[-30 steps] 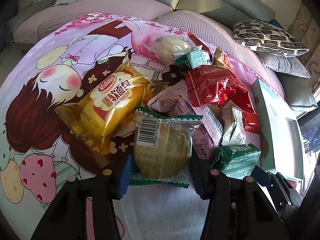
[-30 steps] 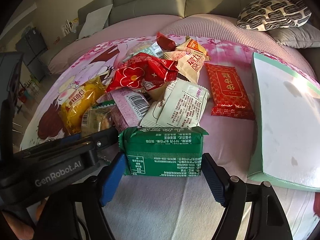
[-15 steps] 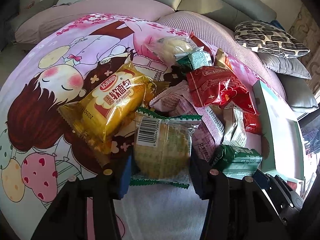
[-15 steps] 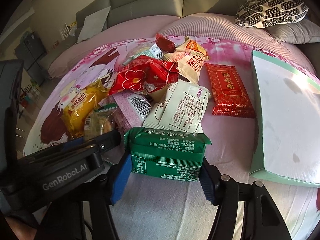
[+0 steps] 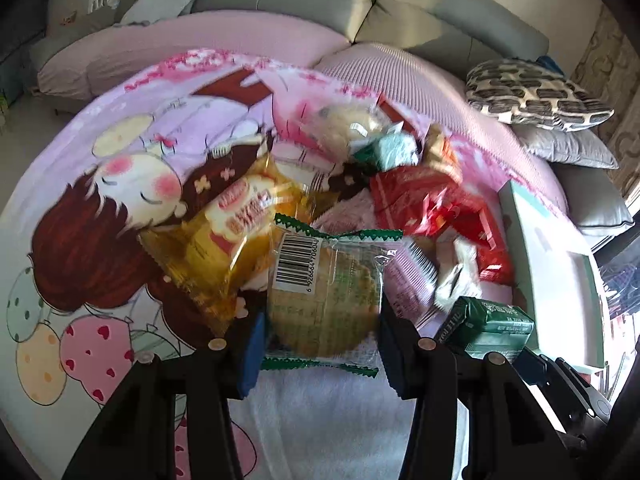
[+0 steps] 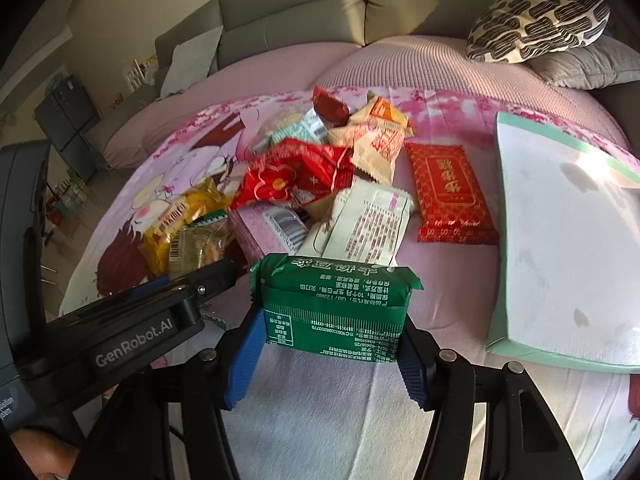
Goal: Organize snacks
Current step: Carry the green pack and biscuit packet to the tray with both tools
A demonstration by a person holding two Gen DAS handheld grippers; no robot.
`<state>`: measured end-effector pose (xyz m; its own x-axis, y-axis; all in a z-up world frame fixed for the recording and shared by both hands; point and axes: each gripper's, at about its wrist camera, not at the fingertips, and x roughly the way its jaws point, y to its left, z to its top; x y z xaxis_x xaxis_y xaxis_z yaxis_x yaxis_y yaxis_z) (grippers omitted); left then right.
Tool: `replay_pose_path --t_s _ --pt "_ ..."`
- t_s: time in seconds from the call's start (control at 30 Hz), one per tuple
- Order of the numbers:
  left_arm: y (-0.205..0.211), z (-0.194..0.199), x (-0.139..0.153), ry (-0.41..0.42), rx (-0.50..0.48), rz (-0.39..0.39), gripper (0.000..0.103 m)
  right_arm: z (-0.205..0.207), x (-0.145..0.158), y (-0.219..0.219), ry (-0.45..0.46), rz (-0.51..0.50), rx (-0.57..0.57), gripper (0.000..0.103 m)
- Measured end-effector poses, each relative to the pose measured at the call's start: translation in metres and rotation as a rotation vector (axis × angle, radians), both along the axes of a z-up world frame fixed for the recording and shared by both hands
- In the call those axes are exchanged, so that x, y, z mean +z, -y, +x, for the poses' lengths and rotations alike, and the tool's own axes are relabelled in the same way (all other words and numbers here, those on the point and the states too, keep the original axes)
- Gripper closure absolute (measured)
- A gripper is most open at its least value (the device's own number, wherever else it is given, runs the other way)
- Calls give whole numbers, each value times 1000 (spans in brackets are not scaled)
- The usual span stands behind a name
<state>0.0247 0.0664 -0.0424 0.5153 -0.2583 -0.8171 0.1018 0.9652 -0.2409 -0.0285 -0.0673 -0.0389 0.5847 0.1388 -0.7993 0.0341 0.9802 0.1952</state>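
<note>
Gripping the green packet (image 6: 334, 312) crosswise in our right gripper (image 6: 332, 354) (left gripper (image 5: 320, 354) clamping the round cracker pack (image 5: 326, 300)), we are facing the mint tray (image 6: 560, 240) lying just right.

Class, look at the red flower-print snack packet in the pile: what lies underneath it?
Under the red flower-print packet show a pink barcoded packet and the white printed packet. Anything beneath its middle is covered.

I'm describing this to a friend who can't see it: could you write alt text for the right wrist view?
Two blue-padded fingers clamp a green snack packet by its sides above a pink cartoon bedsheet, having just closed on it. Behind it lies a heap of red, yellow and white snack packets, with a mint-green box to the right and the other gripper on the left.
</note>
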Motion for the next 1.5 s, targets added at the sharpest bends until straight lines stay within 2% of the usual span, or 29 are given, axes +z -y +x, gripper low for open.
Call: replay_pose_path --t_s 0.2,0.47,0.67,0.97,1.2,1.37,1.5 --pt "1 -7 22 95 -1 -9 51 -7 18 9 56 4 -26 39" --pt "20 -7 33 132 -47 -8 51 -17 38 50 100 -8 -146 39" --pt "54 -11 45 160 -134 10 52 -27 41 103 99 -5 -319 39" --pt "129 -16 61 200 -345 31 51 -53 41 176 91 -37 -550 39" --pt "186 -12 56 184 -470 37 51 -80 32 229 62 -17 -697 39" --pt "229 -8 41 161 -547 39 51 -89 22 248 27 -4 -745 39" --pt "247 -3 23 123 -567 62 51 -93 16 258 -1 3 -774 39"
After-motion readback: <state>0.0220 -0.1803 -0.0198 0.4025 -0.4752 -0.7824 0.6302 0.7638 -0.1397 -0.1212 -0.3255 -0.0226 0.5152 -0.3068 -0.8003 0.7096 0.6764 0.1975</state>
